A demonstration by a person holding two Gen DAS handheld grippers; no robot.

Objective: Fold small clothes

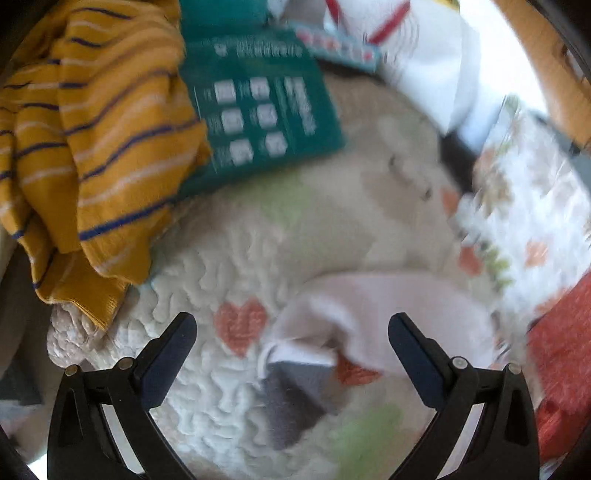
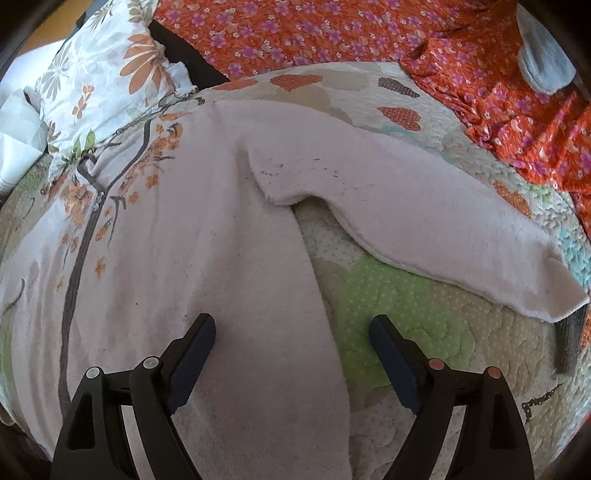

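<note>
A pale pink fleece zip-up garment (image 2: 207,229) with an orange flower print lies spread on a quilted bedspread (image 2: 424,332). Its sleeve (image 2: 424,210) stretches out to the right, ending in a grey cuff (image 2: 570,343). My right gripper (image 2: 291,332) is open and empty, low over the garment's right side edge, one finger above the fleece and one above the quilt. In the blurred left wrist view, my left gripper (image 1: 291,328) is open and empty above the other pink sleeve end (image 1: 388,314) and its grey cuff (image 1: 295,398).
A mustard striped garment (image 1: 92,147) lies crumpled at the left beside a teal card package (image 1: 258,110). A floral pillow (image 2: 107,77) sits at the back left. An orange flowered cloth (image 2: 369,33) covers the back and right. A grey sock (image 2: 543,62) lies on it.
</note>
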